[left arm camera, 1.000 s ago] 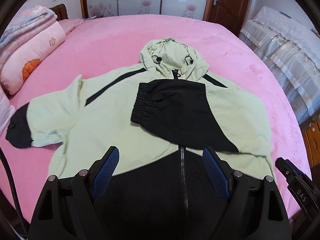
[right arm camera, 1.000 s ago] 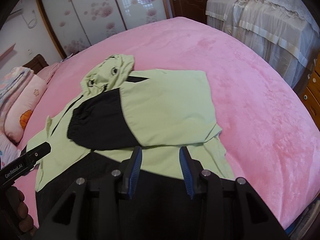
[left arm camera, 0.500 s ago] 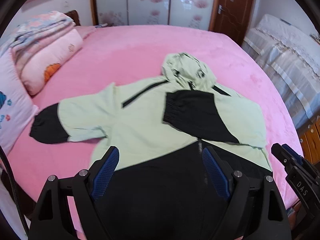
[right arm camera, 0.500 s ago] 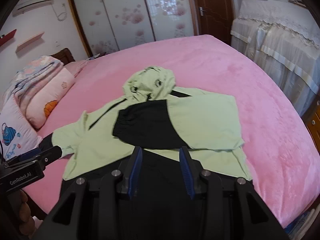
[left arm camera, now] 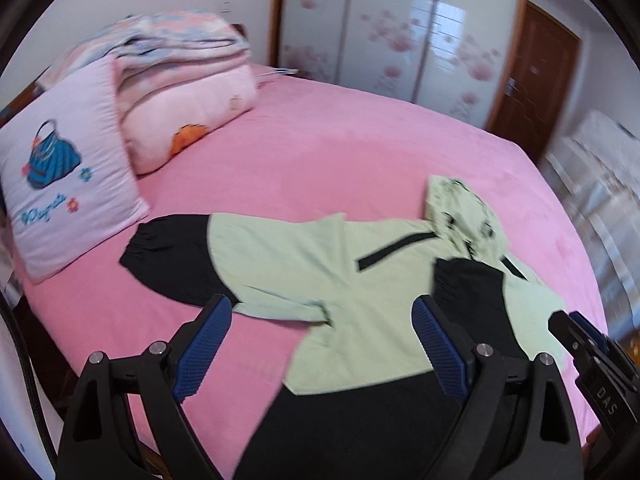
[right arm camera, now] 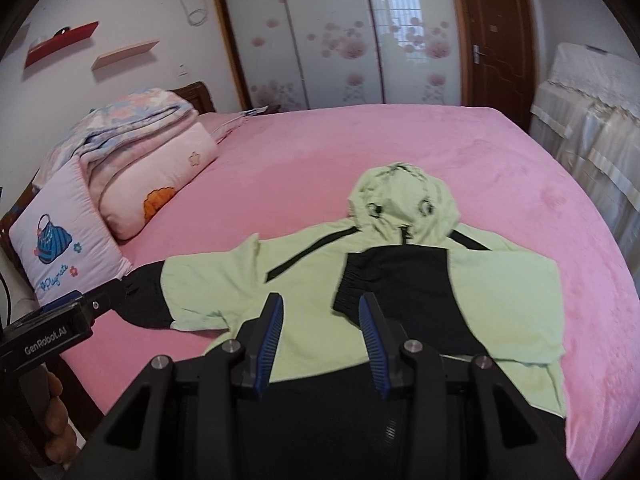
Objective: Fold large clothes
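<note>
A light green and black hooded jacket (right arm camera: 304,280) lies flat on the pink bed (right arm camera: 400,140), hood (right arm camera: 404,204) toward the far side. Its right sleeve (right arm camera: 404,296) is folded across the chest, black cuff to the left. Its left sleeve (left arm camera: 224,256) lies stretched out to the left with a black cuff (left arm camera: 168,256). My left gripper (left arm camera: 320,344) is open and empty above the near hem, close to the left sleeve. My right gripper (right arm camera: 320,324) is open and empty above the jacket's middle. The jacket also shows in the left wrist view (left arm camera: 392,304).
A pillow with a blue bag print (left arm camera: 64,192) and folded quilts (left arm camera: 180,92) sit at the bed's left side. A wardrobe with flower doors (right arm camera: 340,32) and a brown door (right arm camera: 496,36) stand behind. A covered piece of furniture (right arm camera: 592,120) stands to the right.
Both grippers have pulled back and swung left, so the left sleeve and pillows now show. The jacket has not moved. Both grippers stayed open.
</note>
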{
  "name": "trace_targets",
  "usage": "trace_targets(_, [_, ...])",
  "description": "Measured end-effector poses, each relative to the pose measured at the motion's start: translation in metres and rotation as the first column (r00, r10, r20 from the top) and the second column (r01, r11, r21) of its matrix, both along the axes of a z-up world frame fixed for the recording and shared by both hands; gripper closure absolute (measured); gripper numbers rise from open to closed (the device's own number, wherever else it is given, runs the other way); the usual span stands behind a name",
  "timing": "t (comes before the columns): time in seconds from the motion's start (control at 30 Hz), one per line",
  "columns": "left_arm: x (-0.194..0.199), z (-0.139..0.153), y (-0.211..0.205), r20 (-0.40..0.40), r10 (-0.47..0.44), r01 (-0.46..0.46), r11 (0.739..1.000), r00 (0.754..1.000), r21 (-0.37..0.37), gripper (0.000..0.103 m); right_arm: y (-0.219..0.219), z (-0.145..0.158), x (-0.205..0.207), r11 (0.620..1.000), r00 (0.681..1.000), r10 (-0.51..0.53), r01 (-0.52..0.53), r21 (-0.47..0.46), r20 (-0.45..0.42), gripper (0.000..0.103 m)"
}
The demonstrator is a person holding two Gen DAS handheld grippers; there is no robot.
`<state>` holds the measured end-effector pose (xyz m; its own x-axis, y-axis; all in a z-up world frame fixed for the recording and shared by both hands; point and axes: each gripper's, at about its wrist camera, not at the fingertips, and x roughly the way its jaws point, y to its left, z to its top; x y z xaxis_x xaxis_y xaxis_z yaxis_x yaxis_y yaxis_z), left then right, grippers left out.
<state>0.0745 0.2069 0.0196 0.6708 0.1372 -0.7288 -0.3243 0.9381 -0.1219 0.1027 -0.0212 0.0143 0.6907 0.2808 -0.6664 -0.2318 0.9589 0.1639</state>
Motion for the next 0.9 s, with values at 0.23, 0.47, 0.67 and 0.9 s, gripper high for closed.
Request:
trace_targets(0.23, [0.020, -0.069, 0.094, -0.064, 0.219, -0.227, 0.960, 0.974, -0.164, 0.012, 0.069, -0.035, 0.031, 0.995, 0.996, 0.088, -0.090, -0.047, -0.033, 0.063])
trace_targets(0.47, [0.030, -0.163, 0.151, -0.167, 0.346, -0.383, 0.865, 0.923, -0.326, 0.012, 0.117, -0.087, 0.057, 0.985, 0.980, 0.153, -0.162, -0.065, -0.126, 0.063])
trace_targets(0.67, [0.039, -0.226, 0.185, -0.240, 0.428, -0.491, 0.775, 0.871, -0.398, 0.012, 0.136, -0.123, 0.072, 0.977, 0.965, 0.183, -0.199, -0.071, -0.187, 0.063])
trace_targets(0.9, [0.064, -0.246, 0.212, -0.205, 0.500, -0.540, 0.757, 0.841, -0.369, 0.012, 0.142, -0.151, 0.088, 0.977, 0.955, 0.186, -0.205, -0.062, -0.232, 0.063])
